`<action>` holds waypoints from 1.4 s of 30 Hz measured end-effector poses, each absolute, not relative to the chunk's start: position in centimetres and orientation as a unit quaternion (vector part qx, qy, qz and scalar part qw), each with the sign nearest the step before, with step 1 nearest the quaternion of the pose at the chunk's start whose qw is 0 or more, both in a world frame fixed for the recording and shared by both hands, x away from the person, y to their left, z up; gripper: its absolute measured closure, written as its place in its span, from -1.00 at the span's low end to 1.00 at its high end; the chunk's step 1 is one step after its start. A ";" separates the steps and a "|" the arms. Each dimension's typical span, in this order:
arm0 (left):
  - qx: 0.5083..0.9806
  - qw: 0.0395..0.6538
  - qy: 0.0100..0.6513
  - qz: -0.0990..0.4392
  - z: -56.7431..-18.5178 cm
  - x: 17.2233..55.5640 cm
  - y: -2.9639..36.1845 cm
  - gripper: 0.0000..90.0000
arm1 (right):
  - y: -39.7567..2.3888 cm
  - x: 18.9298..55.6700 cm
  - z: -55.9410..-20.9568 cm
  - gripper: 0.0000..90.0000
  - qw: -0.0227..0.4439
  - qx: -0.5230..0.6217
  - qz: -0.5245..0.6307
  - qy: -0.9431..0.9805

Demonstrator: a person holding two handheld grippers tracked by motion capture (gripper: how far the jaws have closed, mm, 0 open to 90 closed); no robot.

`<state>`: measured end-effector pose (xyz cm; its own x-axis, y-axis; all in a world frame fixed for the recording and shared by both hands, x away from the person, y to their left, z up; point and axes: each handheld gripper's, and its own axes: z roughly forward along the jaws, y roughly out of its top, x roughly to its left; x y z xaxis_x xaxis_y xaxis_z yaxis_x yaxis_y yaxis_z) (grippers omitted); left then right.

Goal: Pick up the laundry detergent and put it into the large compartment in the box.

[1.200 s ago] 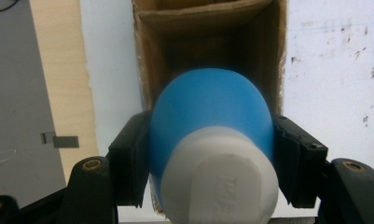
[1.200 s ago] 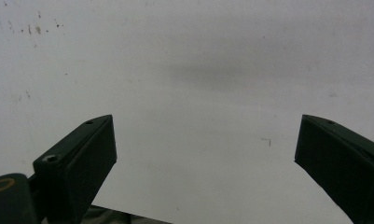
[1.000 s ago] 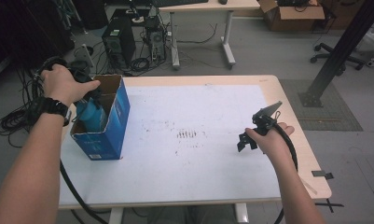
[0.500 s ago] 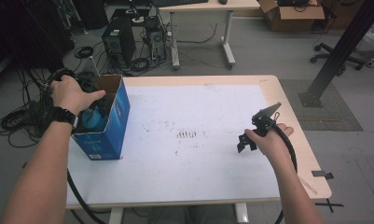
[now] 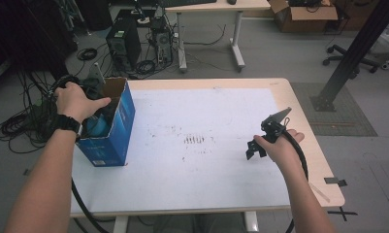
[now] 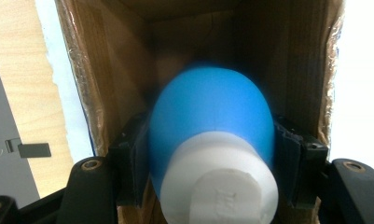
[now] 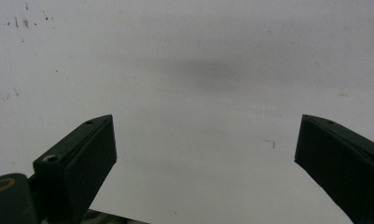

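Clamped on a blue bulb (image 6: 212,116) with a white cap (image 6: 219,179), the left gripper (image 6: 212,154) presses one black jaw against each flank of it, and the bulb hangs nose-first inside the brown walls of a cardboard box (image 6: 100,70). From above, the left hand (image 5: 78,99) sits right over the open top of the blue-sided box (image 5: 115,127), which stands at the left edge of the table (image 5: 197,189), and a patch of the blue bulb (image 5: 97,127) shows just under the fingers. Set against the frame a second back, that hand has dropped a little lower into the box mouth, so the bulb now lies within the walls rather than above them; I judge the lowering is nearly finished and that letting go is the next step, once the bulb rests on the bottom, which is too dark to make out. Over on the other side, the right gripper (image 5: 262,136) hangs just above the bare white tabletop with its jaws spread wide and nothing between them, and it has kept its place. Farther off, beyond the table, computer cases (image 5: 119,41) and a tangle of cables (image 5: 22,121) sit on the floor, with another desk (image 5: 216,5) behind.
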<state>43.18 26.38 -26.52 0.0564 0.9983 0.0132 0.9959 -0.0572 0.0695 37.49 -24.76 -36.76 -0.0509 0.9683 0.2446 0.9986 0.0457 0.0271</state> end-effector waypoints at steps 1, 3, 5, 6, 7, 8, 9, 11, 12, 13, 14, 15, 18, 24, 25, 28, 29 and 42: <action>0.727 0.021 0.686 0.028 -26.5 43.2 26.4 -0.17 | -24.8 37.5 -36.8 -0.88 0.080 -0.684 -0.095 -0.719; 0.727 0.021 0.686 0.028 -26.5 43.2 26.4 -0.17 | -24.8 37.5 -36.7 -0.88 0.080 -0.684 -0.095 -0.719; 0.727 0.020 0.686 0.028 -26.5 43.2 26.4 -0.17 | -24.8 37.4 -36.6 -0.88 0.078 -0.684 -0.096 -0.719; 0.727 0.020 0.686 0.028 -26.5 43.2 26.4 -0.17 | -24.8 37.4 -36.6 -0.88 0.078 -0.684 -0.095 -0.719; 0.726 0.020 0.686 0.029 -26.5 43.2 26.4 -0.17 | -24.8 37.4 -36.6 -0.88 0.079 -0.685 -0.096 -0.718; 0.727 0.019 0.686 0.028 -26.5 43.2 26.3 -0.18 | -24.8 37.4 -36.6 -0.88 0.080 -0.684 -0.097 -0.719; 0.726 0.020 0.686 0.029 -26.6 43.2 26.3 -0.18 | -24.8 37.4 -36.6 -0.88 0.080 -0.685 -0.095 -0.718; 0.727 0.022 0.686 0.028 -26.5 43.2 26.3 -0.18 | -24.8 37.4 -36.6 -0.88 0.080 -0.684 -0.096 -0.718; 0.727 0.024 0.686 0.028 -26.5 43.2 26.3 -0.18 | -24.8 37.4 -36.6 -0.88 0.080 -0.684 -0.096 -0.718; 0.727 0.027 0.686 0.030 -26.5 43.2 26.4 -0.18 | -24.8 37.4 -36.6 -0.88 0.079 -0.684 -0.097 -0.719; 0.726 0.029 0.686 0.030 -26.4 43.2 26.4 -0.18 | -24.8 37.4 -36.6 -0.88 0.080 -0.685 -0.096 -0.718; 0.727 0.028 0.686 0.029 -26.4 43.2 26.3 -0.18 | -24.9 37.4 -36.6 -0.88 0.079 -0.684 -0.096 -0.719; 0.727 0.027 0.685 0.031 -26.3 43.2 26.3 -0.20 | -25.0 37.3 -36.5 -0.88 0.079 -0.686 -0.097 -0.717; 0.726 0.027 0.686 0.034 -25.7 43.2 26.2 -0.26 | -25.2 37.1 -36.6 -0.88 0.078 -0.687 -0.098 -0.716; 0.726 0.029 0.686 0.034 -25.5 43.1 26.2 -0.27 | -25.3 37.1 -36.6 -0.88 0.079 -0.687 -0.098 -0.716; 0.728 0.031 0.684 0.038 -25.1 43.1 26.1 -0.27 | -25.4 37.1 -36.5 -0.88 0.079 -0.687 -0.099 -0.716; 0.727 0.033 0.685 0.039 -24.9 43.1 26.1 -0.27 | -25.3 37.0 -36.5 -0.88 0.080 -0.688 -0.098 -0.715; 0.734 0.043 0.676 0.054 -21.5 42.7 25.3 -0.39 | -25.6 37.0 -36.4 -0.88 0.078 -0.685 -0.104 -0.717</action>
<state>42.67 25.26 -21.54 0.0803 0.9965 0.0211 0.9873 -0.0824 0.1361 37.00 -25.58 -36.37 -0.0502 0.9657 0.2548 0.9983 0.0409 0.0417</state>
